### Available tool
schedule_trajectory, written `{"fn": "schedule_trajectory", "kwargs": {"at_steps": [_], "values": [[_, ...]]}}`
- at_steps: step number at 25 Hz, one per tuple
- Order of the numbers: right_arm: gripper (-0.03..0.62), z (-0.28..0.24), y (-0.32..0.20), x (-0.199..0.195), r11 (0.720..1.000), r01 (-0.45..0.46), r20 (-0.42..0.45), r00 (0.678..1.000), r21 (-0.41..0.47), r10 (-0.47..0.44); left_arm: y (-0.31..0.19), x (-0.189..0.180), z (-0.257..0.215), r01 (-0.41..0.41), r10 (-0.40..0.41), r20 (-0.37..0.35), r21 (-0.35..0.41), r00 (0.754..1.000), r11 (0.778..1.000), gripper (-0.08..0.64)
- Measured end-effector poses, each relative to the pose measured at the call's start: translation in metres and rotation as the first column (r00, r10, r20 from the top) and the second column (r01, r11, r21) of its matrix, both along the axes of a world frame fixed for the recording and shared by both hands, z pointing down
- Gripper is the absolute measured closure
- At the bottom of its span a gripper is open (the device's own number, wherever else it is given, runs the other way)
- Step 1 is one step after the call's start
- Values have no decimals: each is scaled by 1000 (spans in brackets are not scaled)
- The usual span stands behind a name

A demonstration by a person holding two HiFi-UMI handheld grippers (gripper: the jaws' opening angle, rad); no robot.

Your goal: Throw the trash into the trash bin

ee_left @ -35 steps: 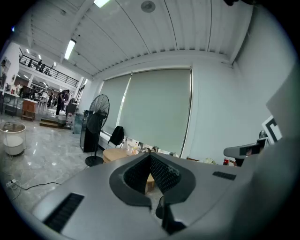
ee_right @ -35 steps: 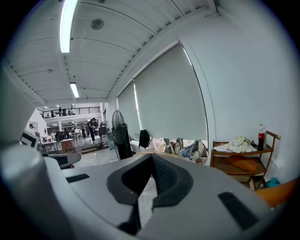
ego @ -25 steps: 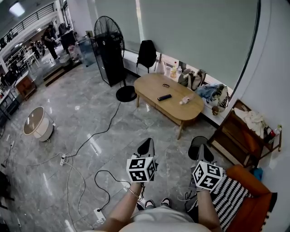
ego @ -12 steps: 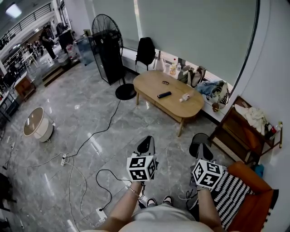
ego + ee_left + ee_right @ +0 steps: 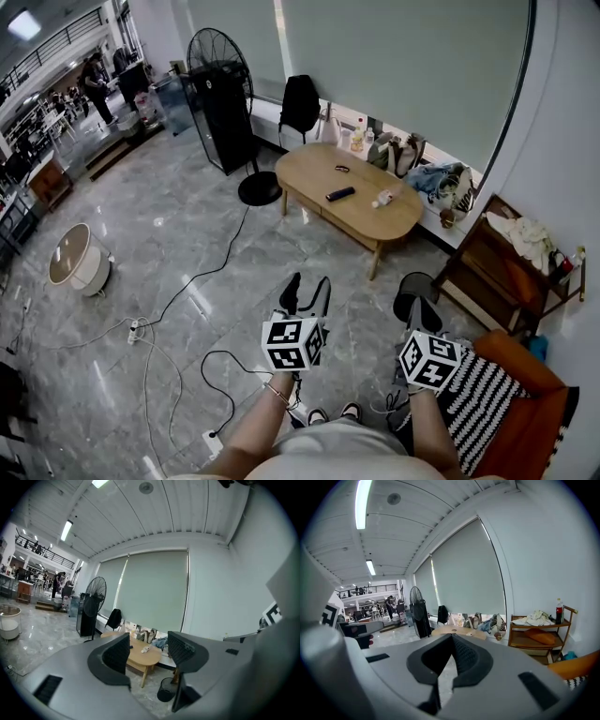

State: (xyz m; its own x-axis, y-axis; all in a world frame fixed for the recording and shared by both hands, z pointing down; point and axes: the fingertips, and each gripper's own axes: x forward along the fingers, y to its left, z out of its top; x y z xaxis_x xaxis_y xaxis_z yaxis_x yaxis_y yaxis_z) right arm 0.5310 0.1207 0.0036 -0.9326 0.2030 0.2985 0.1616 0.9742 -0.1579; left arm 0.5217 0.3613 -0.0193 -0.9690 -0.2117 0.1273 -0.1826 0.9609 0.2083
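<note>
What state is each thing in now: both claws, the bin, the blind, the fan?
left claw: open, empty, jaws have just been opening
right claw: shut, empty
trash bin: upright, top uncovered
blind: pulled down
fan: standing upright

The left gripper (image 5: pixel 307 287) is held out in front of the person on the bare left forearm (image 5: pixel 251 433), pointing away and nearly level. Its jaws have just been opening and now stand well apart with nothing between them. The right gripper (image 5: pixel 418 307) sits to the right of it at about the same reach, on the right forearm (image 5: pixel 429 433), tipped slightly down, its jaws pressed together and empty.
</note>
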Motion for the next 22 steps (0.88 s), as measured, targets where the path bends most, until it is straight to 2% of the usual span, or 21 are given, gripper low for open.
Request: {"fn": "schedule_trajectory", "kwargs": {"at_steps": [2,5,13,17,22], "values": [[586,1,-1,1,1000,-11,0,1000,0,11,1,-1,-2,-11,11,14,8,1000,1000,283],[586,3,-1,3,1000,-29,0,1000,0,29,6,-2,-2,-20,20,21,1,1000,1000,264],[586,11,8,8,997,-74,-14,997,4,74,30,-3,10,-42,42,-10,-21,999,999,261],[586,25,13,8,997,-83,-40,996,7,83,45,-7,23,-23,23,-39,-1,999,1000,261],[586,42,13,-13,996,-90,-75,993,5,90,51,-27,40,-10,10,-72,-1,997,1000,262]]}}
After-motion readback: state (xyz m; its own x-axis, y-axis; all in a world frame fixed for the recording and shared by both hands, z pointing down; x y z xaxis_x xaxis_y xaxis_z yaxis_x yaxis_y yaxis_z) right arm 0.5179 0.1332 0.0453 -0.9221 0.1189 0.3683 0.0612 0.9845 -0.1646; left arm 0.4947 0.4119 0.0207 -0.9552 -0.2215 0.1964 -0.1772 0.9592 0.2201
